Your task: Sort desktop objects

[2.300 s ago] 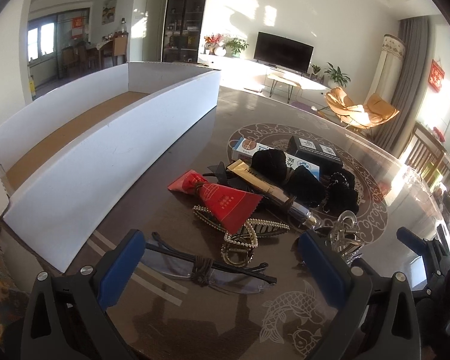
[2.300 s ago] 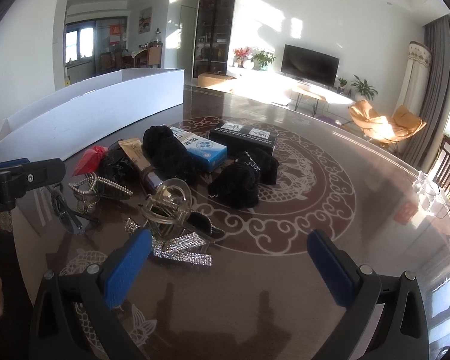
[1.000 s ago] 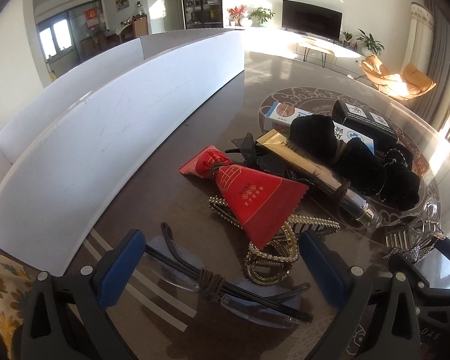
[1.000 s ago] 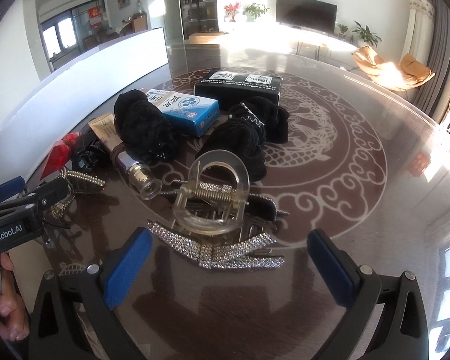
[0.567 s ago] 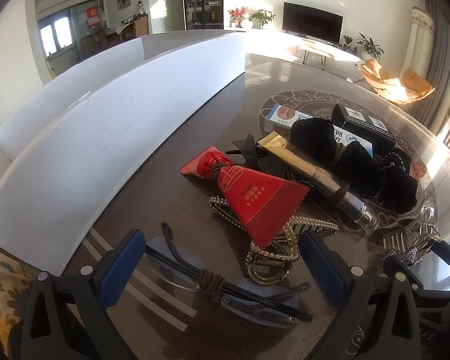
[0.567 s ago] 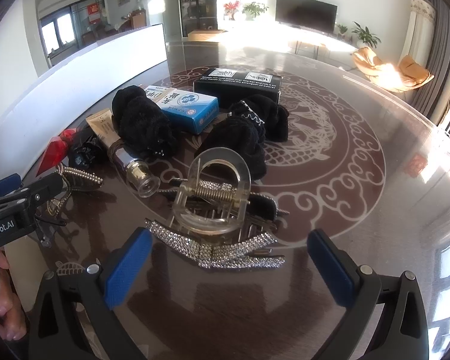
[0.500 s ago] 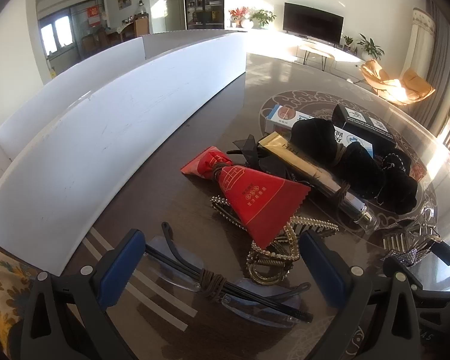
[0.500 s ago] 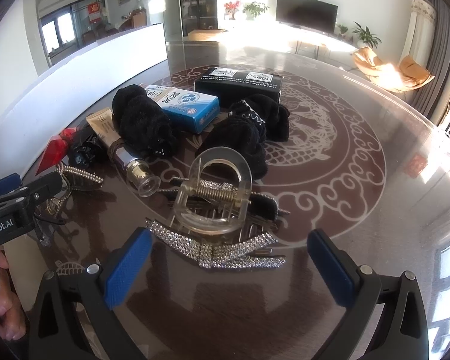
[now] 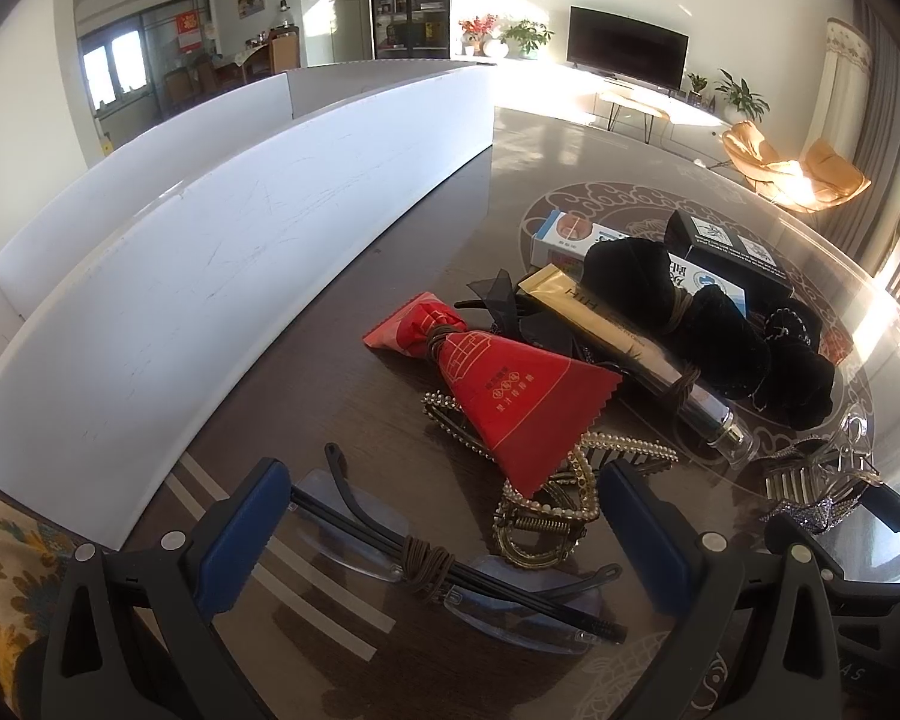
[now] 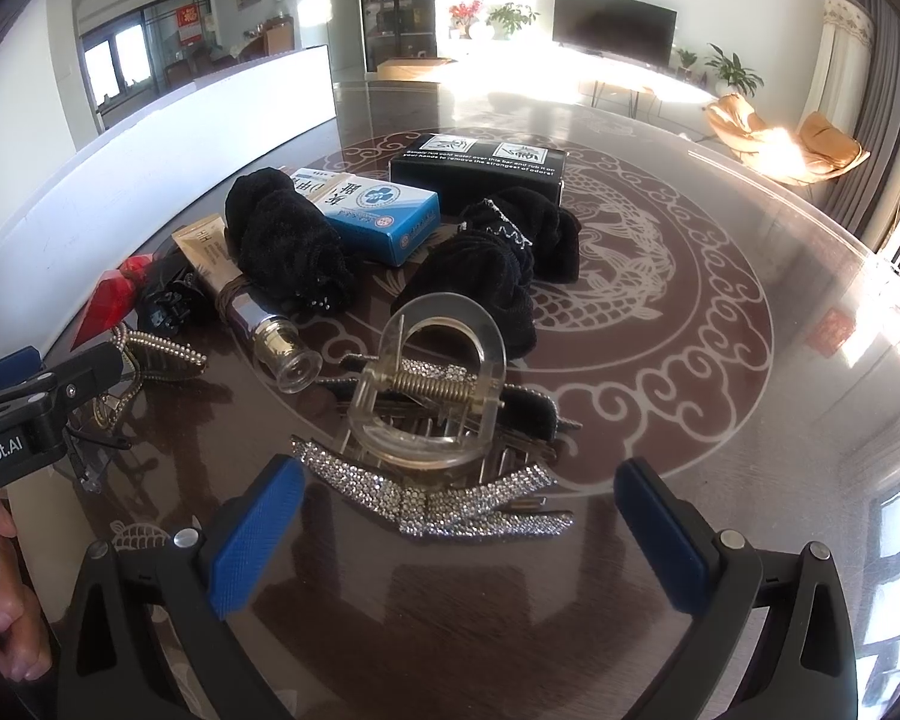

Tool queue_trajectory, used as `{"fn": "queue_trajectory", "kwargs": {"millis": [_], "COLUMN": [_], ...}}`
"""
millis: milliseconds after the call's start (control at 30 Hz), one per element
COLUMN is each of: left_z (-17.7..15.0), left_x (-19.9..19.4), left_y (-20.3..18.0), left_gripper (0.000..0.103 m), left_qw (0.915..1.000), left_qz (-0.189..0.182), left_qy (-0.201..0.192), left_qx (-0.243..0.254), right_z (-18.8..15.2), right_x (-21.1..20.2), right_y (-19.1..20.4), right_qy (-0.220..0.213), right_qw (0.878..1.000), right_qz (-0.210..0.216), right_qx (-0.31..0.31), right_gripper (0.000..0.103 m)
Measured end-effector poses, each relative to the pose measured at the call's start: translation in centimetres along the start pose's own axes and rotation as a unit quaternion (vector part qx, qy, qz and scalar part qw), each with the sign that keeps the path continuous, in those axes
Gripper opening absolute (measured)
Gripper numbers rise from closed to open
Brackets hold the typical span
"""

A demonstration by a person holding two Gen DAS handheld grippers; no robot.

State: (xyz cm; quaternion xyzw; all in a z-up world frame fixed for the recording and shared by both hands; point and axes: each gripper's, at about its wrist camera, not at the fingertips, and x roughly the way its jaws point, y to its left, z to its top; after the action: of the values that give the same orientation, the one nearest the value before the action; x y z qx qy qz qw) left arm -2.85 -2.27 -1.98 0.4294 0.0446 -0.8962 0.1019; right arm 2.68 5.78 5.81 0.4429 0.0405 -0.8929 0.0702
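Observation:
A pile of small items lies on the dark round table. My left gripper (image 9: pixel 444 534) is open, its fingers straddling folded rimless glasses (image 9: pixel 450 558) tied with a brown band. Just beyond them lie a gold pearl hair claw (image 9: pixel 546 510) and a red pouch (image 9: pixel 510 402). My right gripper (image 10: pixel 456 531) is open around a rhinestone hair clip (image 10: pixel 432 501), with a clear hair claw (image 10: pixel 432 378) right behind it. Farther back sit a gold tube (image 10: pixel 234 288), black scrunchies (image 10: pixel 288 240), a blue box (image 10: pixel 378 210) and a black box (image 10: pixel 480 165).
A long white open box (image 9: pixel 222 240) runs along the table's left side. The left gripper's body and a hand (image 10: pixel 12 630) show at the left edge of the right wrist view. Bare table (image 10: pixel 750 390) spreads to the right, ending at its round rim.
Both grippers came lower and closer to the pile since 2.3 s ago. Over the last second the views have barely shifted; no object has moved.

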Motion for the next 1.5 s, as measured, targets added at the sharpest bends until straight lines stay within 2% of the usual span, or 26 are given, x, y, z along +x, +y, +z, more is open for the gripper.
{"fn": "queue_trajectory", "kwargs": {"millis": [1500], "left_z": [0.01], "left_x": [-0.29], "left_y": [0.6], "left_gripper": [0.103], "left_qw": [0.9998], "left_qz": [-0.011], "left_qy": [-0.008], "left_qx": [-0.014], "right_z": [0.01], "right_x": [-0.09], "right_y": [0.02], "right_qy": [0.0], "right_qw": [1.0], "right_qz": [0.0], "right_qx": [0.0], "right_gripper": [0.103]}}
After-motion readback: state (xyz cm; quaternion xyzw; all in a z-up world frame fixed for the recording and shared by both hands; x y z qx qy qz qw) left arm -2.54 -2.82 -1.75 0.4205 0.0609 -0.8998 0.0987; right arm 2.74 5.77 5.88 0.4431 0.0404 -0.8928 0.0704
